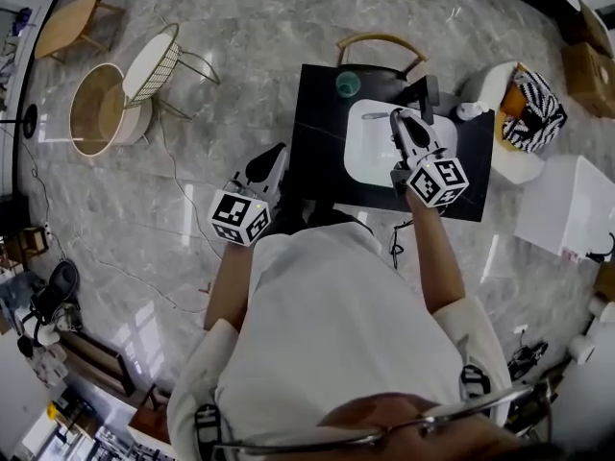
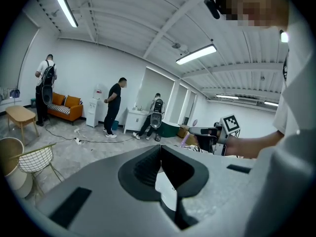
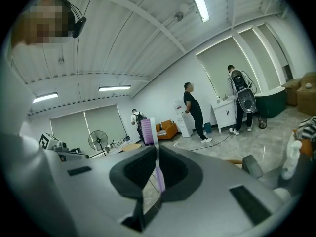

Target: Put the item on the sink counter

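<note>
We're pinching what looks like a purple toothbrush (image 3: 147,131) in the right gripper (image 3: 157,157) over the sink counter (image 1: 317,142), ready to set down, while the left gripper (image 2: 160,154) sits pressed together, empty.

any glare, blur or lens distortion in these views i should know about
Head view: wide-angle bending at the edges, glare patches on the marble floor. Left gripper view: black fisheye corners, ceiling light blown out, the shut left gripper soft up close. Right gripper view: same curved rim, purple brush in the right gripper slightly blurred.

Steeply above sink counter (image 1: 317,133); 2 roomward.
</note>
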`<action>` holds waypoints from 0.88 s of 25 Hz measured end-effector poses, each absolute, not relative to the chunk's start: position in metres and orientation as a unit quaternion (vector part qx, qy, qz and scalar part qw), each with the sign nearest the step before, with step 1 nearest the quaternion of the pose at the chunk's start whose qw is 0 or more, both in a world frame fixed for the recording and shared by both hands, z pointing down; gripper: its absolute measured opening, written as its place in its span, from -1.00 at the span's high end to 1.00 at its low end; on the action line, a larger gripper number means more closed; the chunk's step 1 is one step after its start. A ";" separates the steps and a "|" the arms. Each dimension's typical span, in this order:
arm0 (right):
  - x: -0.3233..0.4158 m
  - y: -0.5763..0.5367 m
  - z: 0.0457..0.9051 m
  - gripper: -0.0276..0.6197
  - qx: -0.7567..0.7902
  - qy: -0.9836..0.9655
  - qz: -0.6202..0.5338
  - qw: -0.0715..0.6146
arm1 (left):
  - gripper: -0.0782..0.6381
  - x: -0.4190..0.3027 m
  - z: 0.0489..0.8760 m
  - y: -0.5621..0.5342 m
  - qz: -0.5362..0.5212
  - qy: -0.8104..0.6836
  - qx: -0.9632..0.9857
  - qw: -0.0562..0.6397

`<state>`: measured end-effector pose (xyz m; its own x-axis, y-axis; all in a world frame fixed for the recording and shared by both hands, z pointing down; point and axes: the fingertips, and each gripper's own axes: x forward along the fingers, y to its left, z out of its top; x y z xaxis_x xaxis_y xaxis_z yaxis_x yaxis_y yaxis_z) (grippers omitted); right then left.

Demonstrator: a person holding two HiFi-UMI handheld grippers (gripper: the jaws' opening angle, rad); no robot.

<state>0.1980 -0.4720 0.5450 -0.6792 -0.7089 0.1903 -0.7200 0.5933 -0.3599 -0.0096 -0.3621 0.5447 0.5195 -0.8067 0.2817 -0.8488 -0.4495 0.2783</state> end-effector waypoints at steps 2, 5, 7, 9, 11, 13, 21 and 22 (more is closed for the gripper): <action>0.193 -0.480 0.552 0.83 0.405 -0.890 0.208 0.019 | 0.77 -0.010 0.550 -0.370 0.058 -0.480 0.853 0.197; 0.185 -0.495 0.561 0.83 0.414 -0.887 0.204 0.032 | 0.77 -0.012 0.559 -0.383 0.063 -0.468 0.858 0.201; 0.182 -0.504 0.567 0.83 0.424 -0.883 0.198 0.035 | 0.77 -0.015 0.565 -0.392 0.064 -0.461 0.860 0.208; 0.178 -0.514 0.575 0.83 0.433 -0.880 0.190 0.039 | 0.77 -0.017 0.572 -0.400 0.065 -0.453 0.863 0.216; 0.174 -0.523 0.585 0.83 0.441 -0.877 0.185 0.047 | 0.77 -0.018 0.579 -0.406 0.067 -0.444 0.865 0.224; 0.172 -0.533 0.597 0.83 0.452 -0.871 0.183 0.057 | 0.77 -0.018 0.585 -0.411 0.069 -0.435 0.868 0.230; 0.153 -0.562 0.650 0.83 0.471 -0.860 0.176 0.090 | 0.77 -0.030 0.601 -0.424 0.074 -0.425 0.869 0.244; 0.150 -0.565 0.657 0.83 0.473 -0.858 0.173 0.099 | 0.77 -0.031 0.603 -0.425 0.074 -0.425 0.868 0.247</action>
